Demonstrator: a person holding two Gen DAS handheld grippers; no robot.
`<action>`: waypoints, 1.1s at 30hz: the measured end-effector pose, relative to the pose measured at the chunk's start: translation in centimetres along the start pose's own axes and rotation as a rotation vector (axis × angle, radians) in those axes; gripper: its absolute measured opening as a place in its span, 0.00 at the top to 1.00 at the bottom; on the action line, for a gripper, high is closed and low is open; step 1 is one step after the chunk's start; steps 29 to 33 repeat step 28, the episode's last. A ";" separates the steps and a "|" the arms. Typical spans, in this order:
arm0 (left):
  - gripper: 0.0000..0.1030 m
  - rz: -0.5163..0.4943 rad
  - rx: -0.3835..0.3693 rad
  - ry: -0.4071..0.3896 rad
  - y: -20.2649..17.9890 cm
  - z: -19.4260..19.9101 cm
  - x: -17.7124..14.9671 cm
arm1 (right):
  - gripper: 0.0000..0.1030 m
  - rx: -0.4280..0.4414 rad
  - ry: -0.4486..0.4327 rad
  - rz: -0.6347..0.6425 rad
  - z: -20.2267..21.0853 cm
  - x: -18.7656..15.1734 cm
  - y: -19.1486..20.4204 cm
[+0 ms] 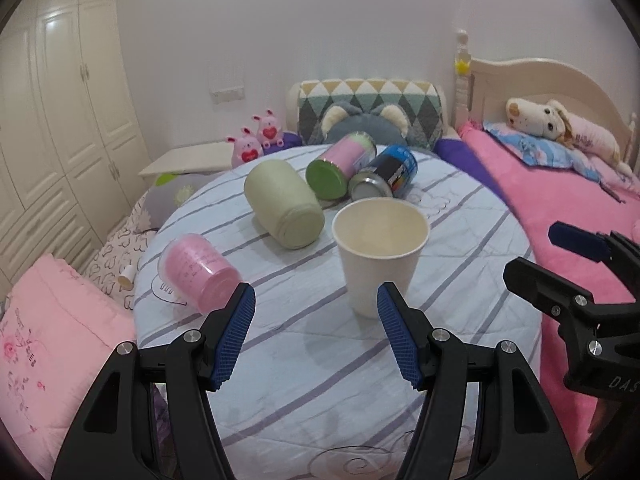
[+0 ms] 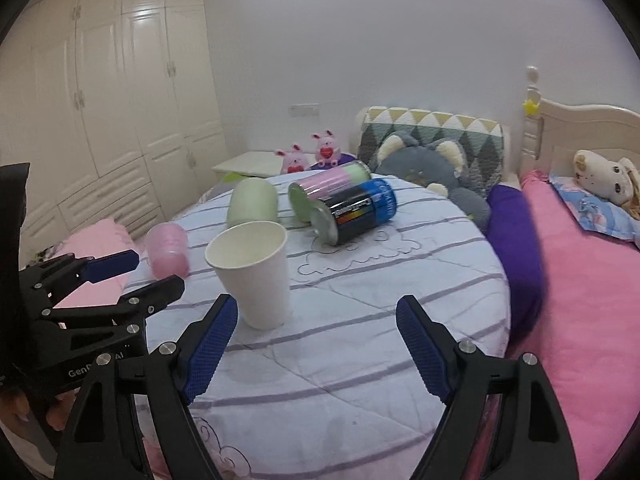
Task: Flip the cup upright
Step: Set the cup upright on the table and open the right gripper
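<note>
On the round surface, covered with a striped quilted cloth, the things run left to right as follows. At the far left edge a pink translucent cup lies on its side. Next comes a pale green cup, also on its side, its base turned toward the left wrist camera. Just right of it, at the back of the surface, a pink-and-green can lies on its side and touches a blue-and-black can, likewise tipped over. In front of these, near the middle of the surface, the white paper cup stands upright with its mouth open to the ceiling, apart from the other containers.

The left claw hangs just in front of the paper cup, spread wide and holding nothing; its right blue pad overlaps the cup's lower edge in the left view, though I cannot tell whether they touch. The right claw is also wide open and empty, with the paper cup just beyond its left pad. Further right lies a bed with a pink blanket.
</note>
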State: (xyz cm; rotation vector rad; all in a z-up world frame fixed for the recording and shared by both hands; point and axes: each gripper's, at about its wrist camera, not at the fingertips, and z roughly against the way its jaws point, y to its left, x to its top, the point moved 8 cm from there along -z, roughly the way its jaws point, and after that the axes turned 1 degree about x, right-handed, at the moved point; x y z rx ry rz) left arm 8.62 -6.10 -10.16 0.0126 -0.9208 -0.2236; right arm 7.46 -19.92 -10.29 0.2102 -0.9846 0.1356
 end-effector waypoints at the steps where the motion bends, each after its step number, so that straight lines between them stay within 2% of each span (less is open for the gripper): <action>1: 0.37 0.001 0.003 -0.008 -0.2 0.2 0.1 | 0.19 0.000 -0.004 -0.005 0.2 0.0 -0.1; 8: 0.37 -0.003 0.011 -0.033 -0.9 1.1 0.6 | 0.19 -0.006 -0.036 -0.026 0.9 0.4 -1.0; 24: 0.36 0.004 0.029 -0.064 -1.0 2.1 1.2 | 0.19 0.012 -0.036 -0.049 0.9 0.4 -1.4; 33: 0.33 0.012 0.027 -0.050 -0.6 1.9 1.2 | 0.19 0.013 -0.036 -0.047 0.8 0.5 -1.2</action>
